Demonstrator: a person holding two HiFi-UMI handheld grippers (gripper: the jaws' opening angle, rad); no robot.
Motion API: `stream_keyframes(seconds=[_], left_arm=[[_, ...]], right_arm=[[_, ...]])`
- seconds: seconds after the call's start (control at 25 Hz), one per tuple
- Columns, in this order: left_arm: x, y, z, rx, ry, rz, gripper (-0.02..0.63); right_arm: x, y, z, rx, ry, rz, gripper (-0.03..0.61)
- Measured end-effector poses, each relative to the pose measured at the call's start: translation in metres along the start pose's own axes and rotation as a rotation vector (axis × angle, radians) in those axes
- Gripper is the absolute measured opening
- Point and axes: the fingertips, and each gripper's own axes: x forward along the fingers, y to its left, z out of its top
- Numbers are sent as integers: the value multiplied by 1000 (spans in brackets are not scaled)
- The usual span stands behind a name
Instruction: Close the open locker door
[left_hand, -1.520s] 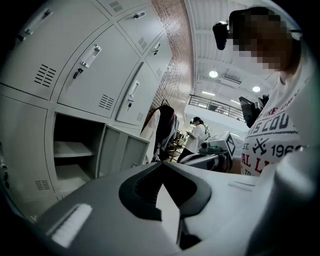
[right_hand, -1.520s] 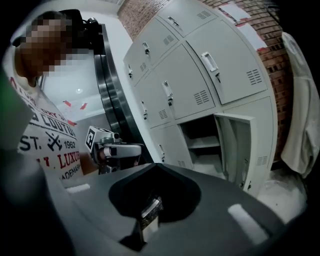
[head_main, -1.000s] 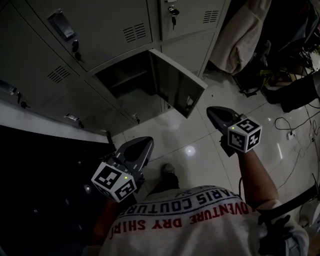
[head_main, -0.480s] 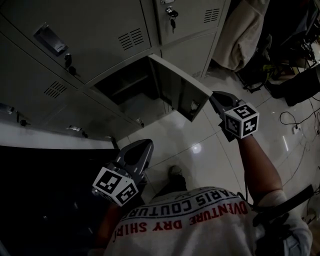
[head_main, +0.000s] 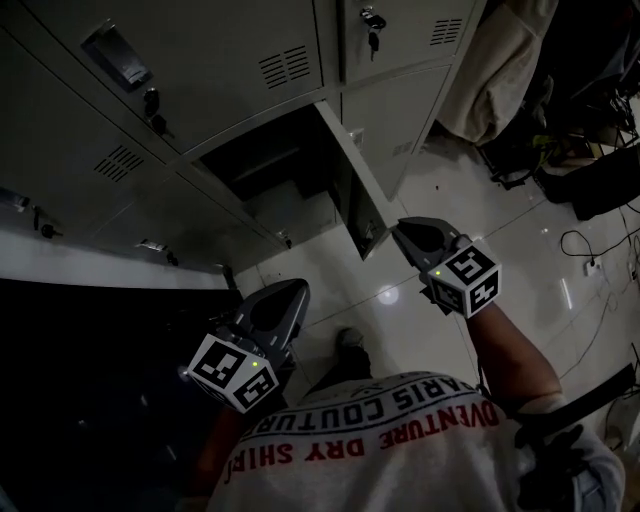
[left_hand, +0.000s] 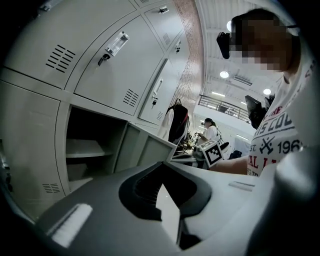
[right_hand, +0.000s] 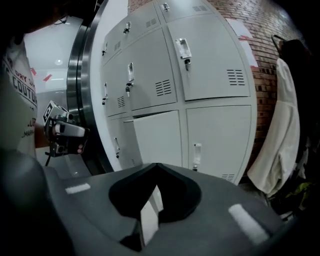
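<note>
The open locker door (head_main: 355, 190) of the low grey compartment (head_main: 265, 165) stands partly swung out, hinged on its right side. My right gripper (head_main: 399, 229) is shut, with its tip at the door's outer face close to the free edge and latch; I cannot tell if they touch. In the right gripper view that door (right_hand: 155, 140) fills the space just beyond the shut jaws. My left gripper (head_main: 297, 288) is shut and empty, low and left of the compartment. The left gripper view shows the dark compartment (left_hand: 92, 150) with its shelf and the door (left_hand: 150, 150).
Shut lockers (head_main: 210, 50) with keys surround the opening. A pale coat (head_main: 490, 70) hangs at the right, with dark bags and cables (head_main: 590, 250) on the glossy tiled floor (head_main: 330, 270). A dark curved wall (head_main: 90, 370) runs along the left. My foot (head_main: 345, 342) is below the grippers.
The door has swung leftward toward its frame, now at a narrower angle. My right gripper moved left and down with it. The left gripper has barely moved.
</note>
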Motion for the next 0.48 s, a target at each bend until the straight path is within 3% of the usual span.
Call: stream_keyframes(seconds=[0.28, 0.48], left_arm=[[-19, 17, -4, -14, -20, 24, 5], [-32, 33, -3, -50, -19, 65, 5]], right_arm=[[45, 64, 15, -24, 3, 161, -5], [84, 93, 31, -49, -2, 217, -5]])
